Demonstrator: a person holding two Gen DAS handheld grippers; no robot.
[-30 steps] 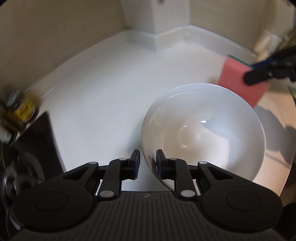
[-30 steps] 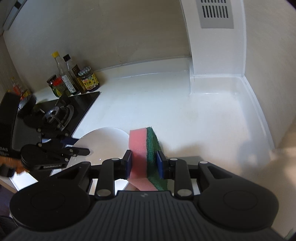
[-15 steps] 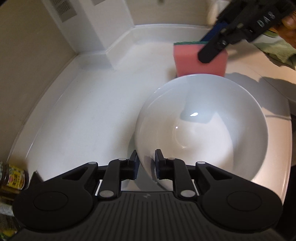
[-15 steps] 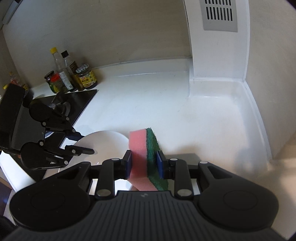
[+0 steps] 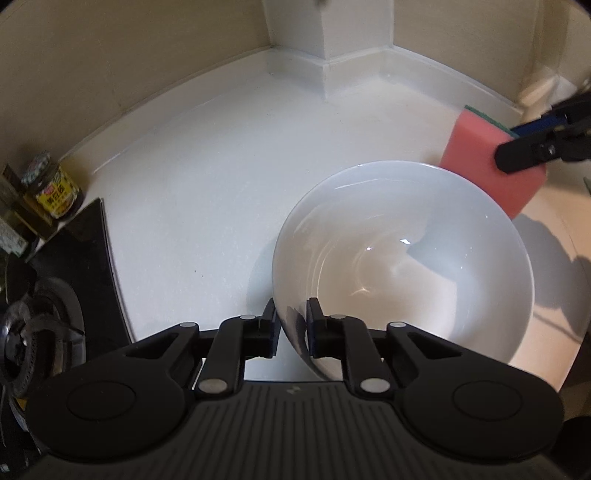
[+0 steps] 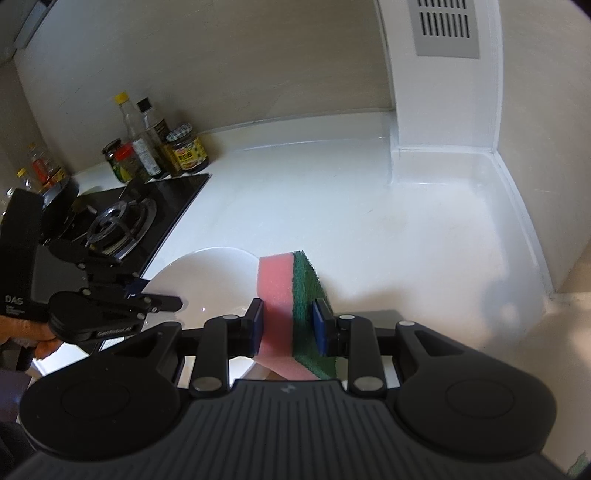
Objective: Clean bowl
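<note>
Broadly, a white bench [image 6: 332,206] was seen filling most of both views, bounded at its far edge by beige walls and a white column [image 6: 443,81] carrying a grey vent [image 6: 447,27]. A black gas hob [image 6: 122,221] was set into the bench on the left, and a cluster of bottles and jars [image 6: 155,155] was stood against the wall just beyond its far corner.

The white bowl [image 5: 402,266] was held near the front of the bench, just right of the hob, tilted so that its glossy inside was turned toward the left wrist camera. Its near rim was gripped by the left gripper [image 5: 291,325], with one of the fingers [image 5: 267,328] set outside the wall and the other inside. Whether the bowl was touching the bench could not be told.

The sponge [image 6: 291,314], pink on one face and green on the other, was clamped between the fingers of the right gripper [image 6: 289,325], the pink face turned left toward the bowl. In the left wrist view the sponge [image 5: 491,162] was seen just beyond the far right rim of the bowl, above and outside it; contact could not be told. A hand [image 6: 33,332] was partly seen on the handle of the left gripper [image 6: 110,306].
</note>
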